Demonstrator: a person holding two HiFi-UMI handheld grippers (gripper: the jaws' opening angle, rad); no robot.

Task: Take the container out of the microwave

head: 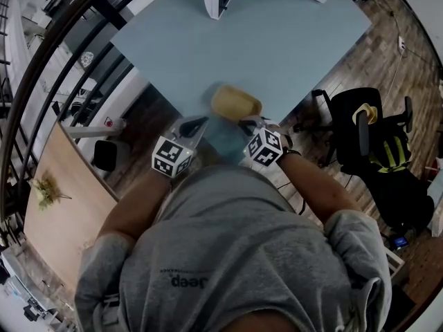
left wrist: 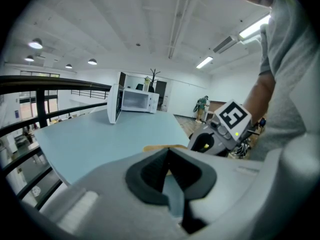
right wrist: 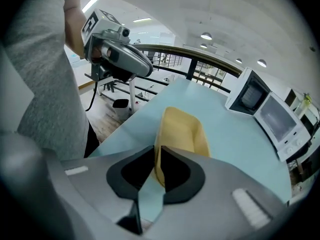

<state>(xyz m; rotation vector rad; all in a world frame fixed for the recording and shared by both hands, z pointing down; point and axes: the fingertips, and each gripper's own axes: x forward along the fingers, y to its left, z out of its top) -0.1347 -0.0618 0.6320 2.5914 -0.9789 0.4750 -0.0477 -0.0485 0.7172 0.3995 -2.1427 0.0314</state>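
One tub (head: pixel 236 103) out on the table (head: pixel 291 40)

The tub sits at the table's 6 o'clock edge. The right claw (right wrist: pixel 155 151) pinches its rim. The left claw (left wrist: pixel 168 152), at 8 o'clock of the tub, is closed on nothing. The microwave (left wrist: pixel 139 100) stands at 12 o'clock, door open.

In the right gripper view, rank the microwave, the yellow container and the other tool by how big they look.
1. microwave, largest though farthest away.
2. yellow container and left tool look about alike; too close to rank.
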